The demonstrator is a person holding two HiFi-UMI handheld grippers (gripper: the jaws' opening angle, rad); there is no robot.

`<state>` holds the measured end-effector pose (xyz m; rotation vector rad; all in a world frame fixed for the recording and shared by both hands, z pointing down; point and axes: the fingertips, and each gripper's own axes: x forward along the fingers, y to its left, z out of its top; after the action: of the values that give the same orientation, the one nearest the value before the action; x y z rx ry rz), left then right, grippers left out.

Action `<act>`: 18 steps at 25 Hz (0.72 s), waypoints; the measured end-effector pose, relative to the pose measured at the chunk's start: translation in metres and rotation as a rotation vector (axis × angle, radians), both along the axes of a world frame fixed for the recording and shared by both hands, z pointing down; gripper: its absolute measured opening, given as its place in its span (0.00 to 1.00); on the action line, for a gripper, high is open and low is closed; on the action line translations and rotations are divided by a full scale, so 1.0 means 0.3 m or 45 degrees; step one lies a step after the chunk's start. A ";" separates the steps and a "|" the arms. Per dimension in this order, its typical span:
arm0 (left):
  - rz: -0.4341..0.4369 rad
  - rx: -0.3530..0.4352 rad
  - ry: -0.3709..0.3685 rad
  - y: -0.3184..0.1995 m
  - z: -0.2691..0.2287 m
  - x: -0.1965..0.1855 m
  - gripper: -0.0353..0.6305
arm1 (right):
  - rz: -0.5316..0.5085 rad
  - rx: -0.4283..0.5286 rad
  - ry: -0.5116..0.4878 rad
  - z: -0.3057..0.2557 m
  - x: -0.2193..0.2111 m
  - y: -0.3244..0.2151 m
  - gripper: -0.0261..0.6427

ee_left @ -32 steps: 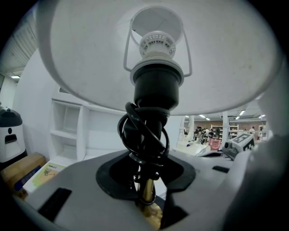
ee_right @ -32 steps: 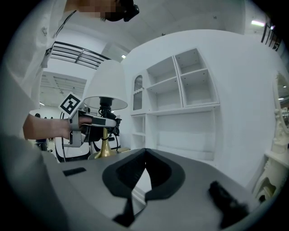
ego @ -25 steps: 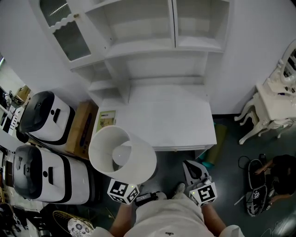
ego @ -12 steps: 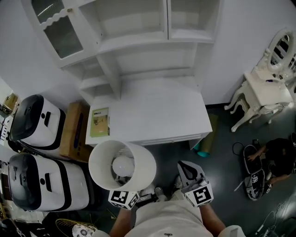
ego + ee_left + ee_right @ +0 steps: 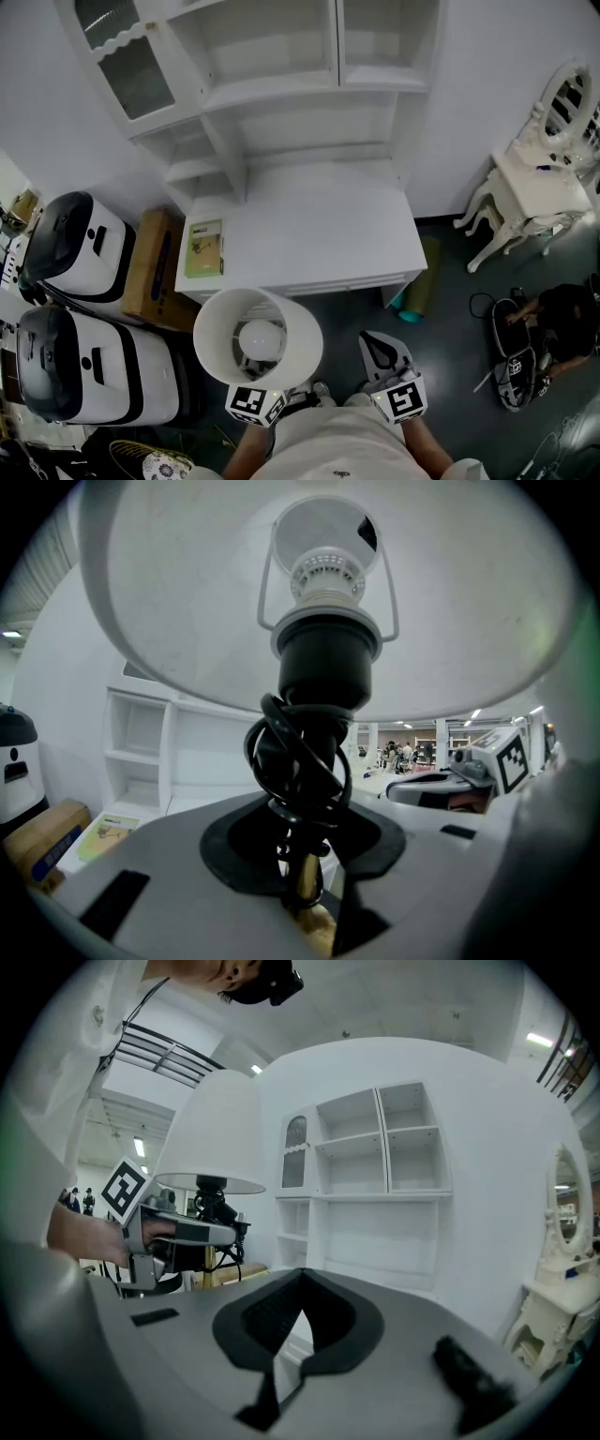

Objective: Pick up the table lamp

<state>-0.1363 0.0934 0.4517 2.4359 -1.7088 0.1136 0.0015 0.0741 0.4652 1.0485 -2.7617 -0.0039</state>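
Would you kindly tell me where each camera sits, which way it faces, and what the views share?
Head view: on the person's head, steeply down at the white desk; shirt and right gripper below.
Left gripper view: on the left gripper, up under the table lamp; jaws shut on its stem.
Right gripper view: on that gripper, toward the shelf unit; empty jaws, left hand beside.
Shared: all show the lamp.

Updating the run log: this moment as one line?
left gripper shut on table lamp | right gripper shut, empty | lamp off the desk
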 end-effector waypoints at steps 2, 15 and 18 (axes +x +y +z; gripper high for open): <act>0.000 -0.005 0.005 -0.001 -0.007 0.025 0.25 | -0.005 0.014 -0.008 -0.026 0.012 -0.003 0.06; -0.027 0.006 -0.005 0.007 -0.024 0.131 0.25 | -0.079 0.053 -0.037 -0.067 0.085 0.010 0.06; -0.035 0.005 -0.005 0.018 -0.027 0.149 0.25 | -0.082 0.052 -0.040 -0.071 0.107 0.019 0.06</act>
<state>-0.0917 0.0988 0.4435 2.4159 -1.7452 0.1120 0.0337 0.0797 0.4439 0.9771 -2.8342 -0.0531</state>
